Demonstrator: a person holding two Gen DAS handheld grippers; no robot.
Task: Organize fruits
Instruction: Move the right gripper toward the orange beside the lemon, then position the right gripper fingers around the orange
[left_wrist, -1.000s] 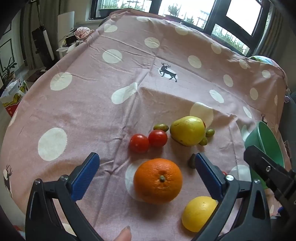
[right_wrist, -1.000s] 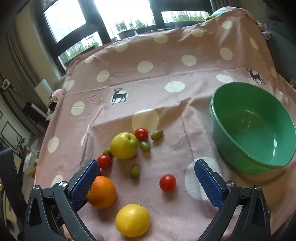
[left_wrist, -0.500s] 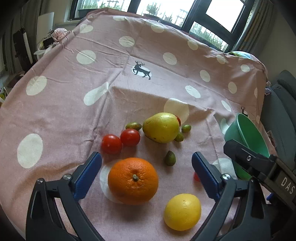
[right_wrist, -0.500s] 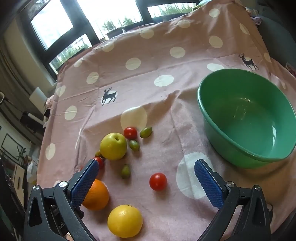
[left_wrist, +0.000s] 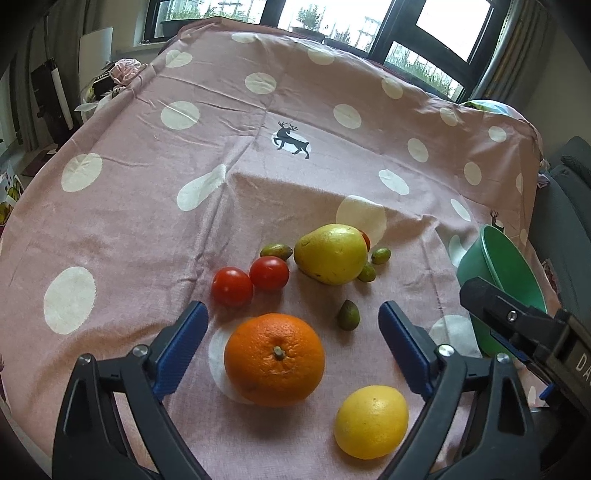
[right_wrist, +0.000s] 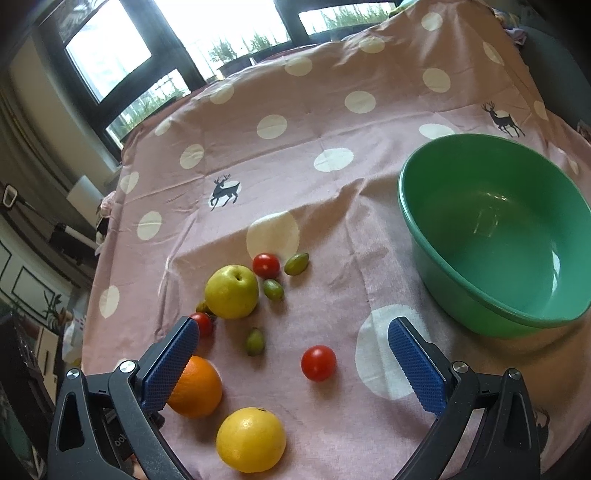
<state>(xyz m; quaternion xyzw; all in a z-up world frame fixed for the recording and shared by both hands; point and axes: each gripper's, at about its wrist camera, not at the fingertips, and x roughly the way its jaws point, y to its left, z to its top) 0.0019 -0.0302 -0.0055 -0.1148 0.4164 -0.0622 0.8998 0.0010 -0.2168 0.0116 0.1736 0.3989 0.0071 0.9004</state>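
— What are the tongs doing?

— The left gripper (left_wrist: 291, 332) is spread wide and holds nothing; the orange (left_wrist: 274, 359) lies on the cloth between its blue pads. The right gripper (right_wrist: 293, 363) gapes wide too, empty, above a cherry tomato (right_wrist: 318, 363).

— And around them?

— The lemon (right_wrist: 251, 439) lies near the orange; the yellow-green apple (right_wrist: 232, 291) sits farther out among small green fruits. The green bowl (right_wrist: 436, 236) stands well apart to the right on the pink dotted tablecloth (right_wrist: 314, 122).

Glossy green plastic bowl (right_wrist: 443, 236), matt creased cotton-like tablecloth (left_wrist: 147, 221), dimpled-skinned orange (left_wrist: 274, 359), smooth shiny tomatoes (left_wrist: 269, 273)
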